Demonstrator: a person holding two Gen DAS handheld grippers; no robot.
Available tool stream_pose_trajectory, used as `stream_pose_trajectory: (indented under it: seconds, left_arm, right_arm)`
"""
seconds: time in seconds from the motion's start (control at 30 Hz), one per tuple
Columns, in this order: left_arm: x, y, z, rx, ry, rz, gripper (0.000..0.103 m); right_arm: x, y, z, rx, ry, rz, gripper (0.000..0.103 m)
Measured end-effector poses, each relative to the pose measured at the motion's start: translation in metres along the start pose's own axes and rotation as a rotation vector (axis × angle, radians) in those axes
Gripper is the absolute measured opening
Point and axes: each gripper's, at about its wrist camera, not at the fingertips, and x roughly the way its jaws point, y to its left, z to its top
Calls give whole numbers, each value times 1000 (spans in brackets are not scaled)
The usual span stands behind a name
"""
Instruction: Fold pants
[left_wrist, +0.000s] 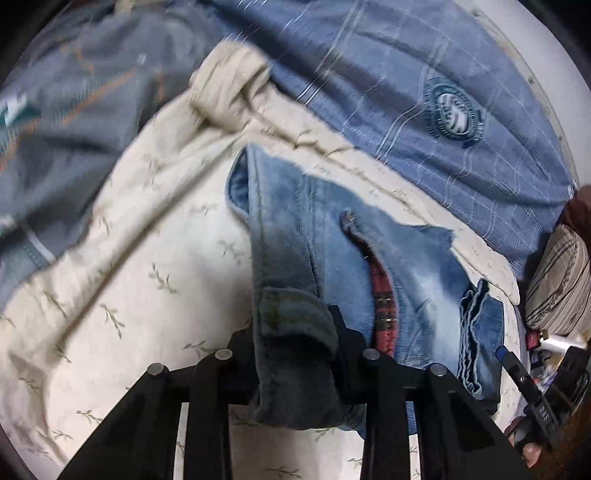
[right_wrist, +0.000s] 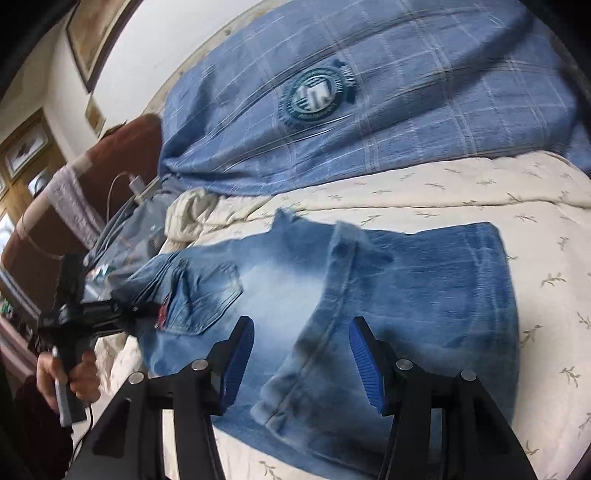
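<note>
Jeans (left_wrist: 295, 325) pinched between left gripper (left_wrist: 295, 332) fingers

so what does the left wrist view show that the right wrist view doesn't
Only the left wrist view: the left tongs shut on the jeans' waistband, and a striped cushion.

Only the right wrist view: the open right tongs, a back pocket, framed pictures.

Both: the jeans, the cream leaf-print cover, the blue checked duvet.

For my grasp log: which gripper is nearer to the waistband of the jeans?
Left. The left gripper is clamped on the waistband itself; the right gripper is open above a folded leg of the jeans, away from it.
</note>
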Motion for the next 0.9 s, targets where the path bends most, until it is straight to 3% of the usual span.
stream_pose_trajectory:
  seconds: [0.2,0.43,0.7,0.9]
  left_arm:
    - [-42,-46,2,129,-107,-32,30]
    - [-66,-141,-11,355,-162,-57,28]
    - [-32,-252,-54,593,-83,-109,28]
    - [35,-307,-112,728,74,-135,28]
  right_arm:
    - [-23,-34,11,114,-69,-31,57]
    - [-58,-87,20,307,-154,-42,57]
    - [-95,-144,17,536,-248,-34,57]
    - [-114,-166,12,584,-286,-50,57]
